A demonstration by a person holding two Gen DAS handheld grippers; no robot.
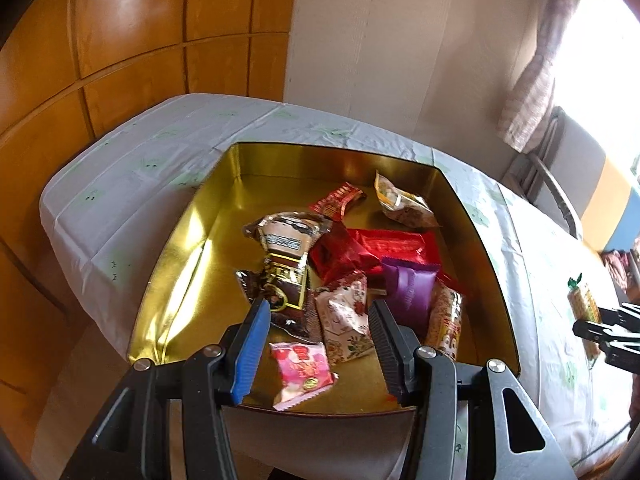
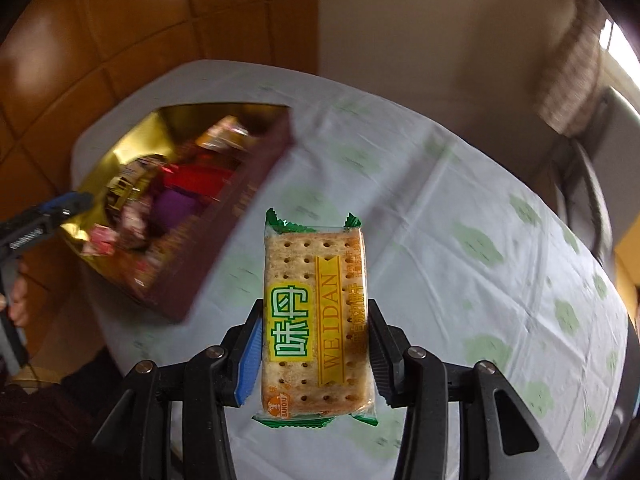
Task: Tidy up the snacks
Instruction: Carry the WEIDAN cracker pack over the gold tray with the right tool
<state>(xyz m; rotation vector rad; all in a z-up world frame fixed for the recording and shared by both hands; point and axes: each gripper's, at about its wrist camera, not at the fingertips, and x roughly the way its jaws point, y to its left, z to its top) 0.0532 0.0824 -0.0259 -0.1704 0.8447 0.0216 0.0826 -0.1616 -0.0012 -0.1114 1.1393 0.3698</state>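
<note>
**Cracker pack in the right gripper, left gripper spread over the tin**

The right gripper (image 2: 316, 344) is clamped on a cracker pack (image 2: 316, 312), its blue pad and black pad pressing the two long sides of the packet. The pack stands lengthwise between the fingers, green crimped ends fore and aft, with a yellow-green label and the word WEIDAN on a yellow band. Under it lies the tablecloth (image 2: 460, 208), white with pale green prints, and the pack appears raised off it. Ahead and to the left of this gripper sits the snack tin (image 2: 224, 216), dark brown outside and gold inside, blurred in this view. The left gripper (image 2: 60, 210) shows at the far left edge, over the tin's near corner.

The left gripper (image 1: 318, 344) is spread wide with nothing between its pads, poised above the near part of the snack tin (image 1: 192, 240). Directly between and below its fingers lie a pink packet (image 1: 302, 370) and a white floral packet (image 1: 346, 320). Just beyond the blue pad is a brown foil packet (image 1: 286, 264); beyond the black pad are a purple packet (image 1: 408, 284) and, farther on, a red packet (image 1: 384, 246). Off to its right, outside the tin, the right gripper (image 1: 592, 322) holds the cracker pack (image 1: 582, 298) over the tablecloth (image 1: 540, 264).
</note>
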